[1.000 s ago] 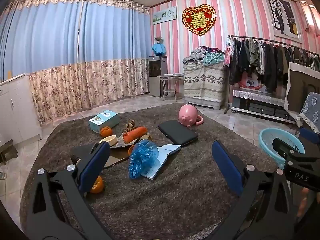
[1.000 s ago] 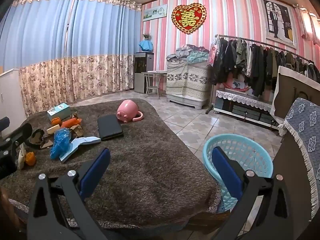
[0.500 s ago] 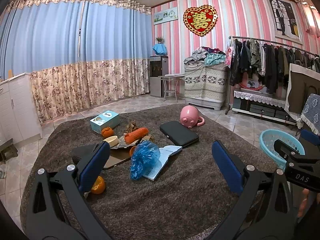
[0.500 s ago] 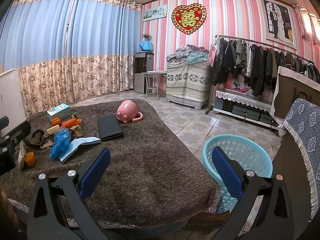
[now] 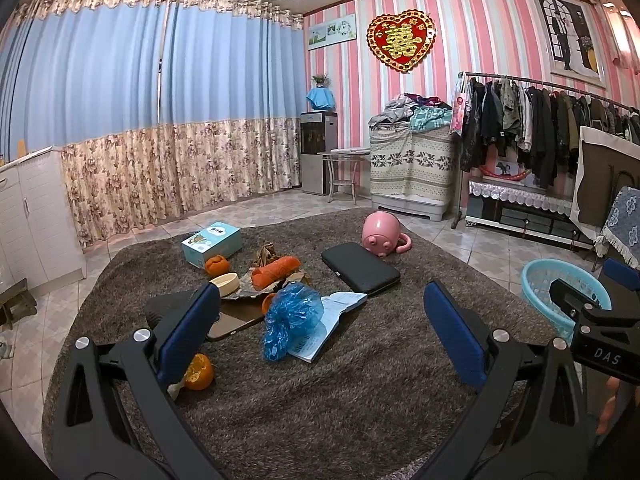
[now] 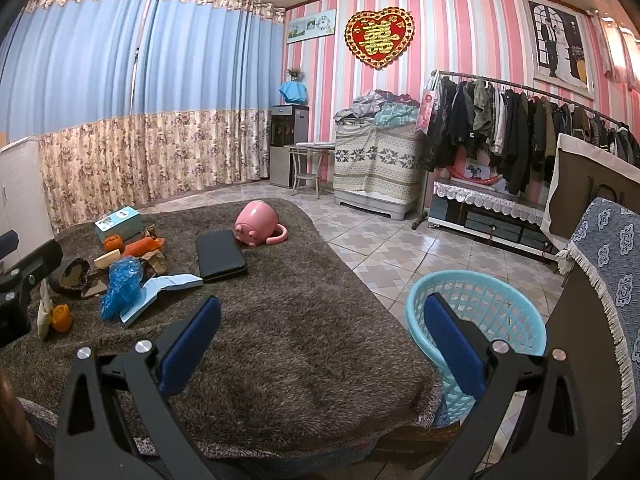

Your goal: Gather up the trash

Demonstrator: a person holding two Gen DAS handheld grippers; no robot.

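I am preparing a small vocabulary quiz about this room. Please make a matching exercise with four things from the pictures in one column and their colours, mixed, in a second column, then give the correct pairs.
Things
1. laundry basket
2. pig-shaped cup
3. crumpled plastic bag
4. flat case

Colours
A. black
B. deep blue
C. pink
D. light turquoise

Right pairs: 1-D, 2-C, 3-B, 4-A. The cup lies tipped on the brown rug behind the case; the bag lies partly on an open booklet; the basket stands on the tiled floor beside the rug.
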